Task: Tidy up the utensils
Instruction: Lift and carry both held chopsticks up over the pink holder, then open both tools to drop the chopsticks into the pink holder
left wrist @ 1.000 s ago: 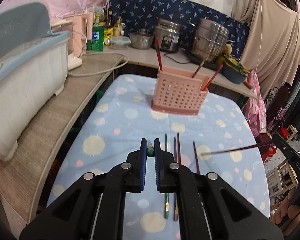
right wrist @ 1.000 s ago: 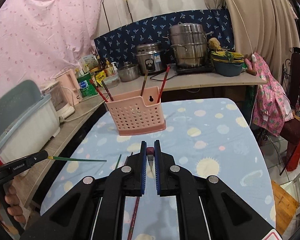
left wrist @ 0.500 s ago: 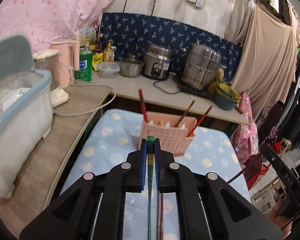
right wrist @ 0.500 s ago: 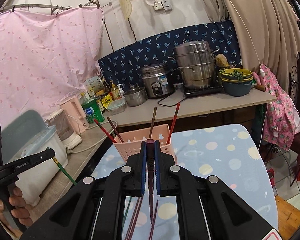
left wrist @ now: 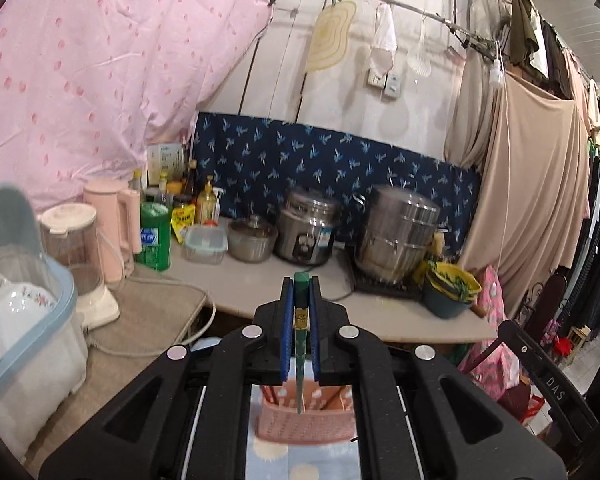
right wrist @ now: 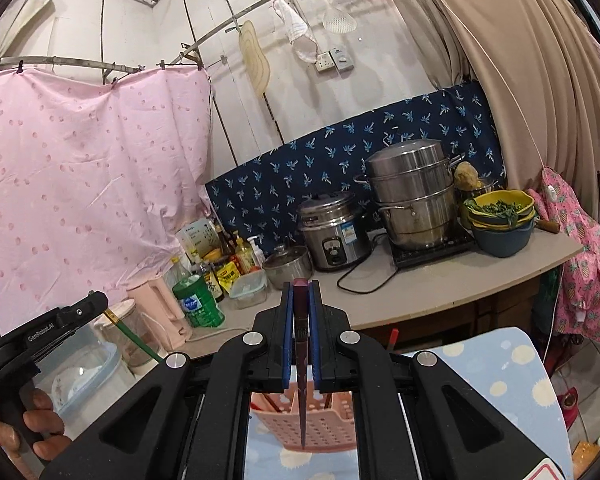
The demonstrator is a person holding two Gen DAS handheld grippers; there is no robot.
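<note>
Left gripper (left wrist: 300, 300): fingers clamped on a green chopstick (left wrist: 299, 364), held near its top end, shaft hanging down between and below the fingers. Tip now dangles in front of the pink basket (left wrist: 304, 420), which sits low in view behind the gripper body.

Right gripper (right wrist: 300, 304): fingers clamped on a dark red chopstick (right wrist: 302, 392), same hold, tip hanging over the pink basket (right wrist: 308, 424).

Change over the last second: both sticks were pinched while lying on the spotted table; both have since come up and swung from flat to hanging, and the basket has slid from well ahead of the fingers to just under them. Table (right wrist: 508, 364) now only shows at the edges.

From the right wrist view, the left gripper (right wrist: 100, 306) stands off to the left with the green chopstick (right wrist: 134, 338) slanting down from it.

Reading: pick-up done for both; this looks like the carry, with the drop into the basket next. Other chopsticks already stand in the basket. Tips need to clear the rim before release.
</note>
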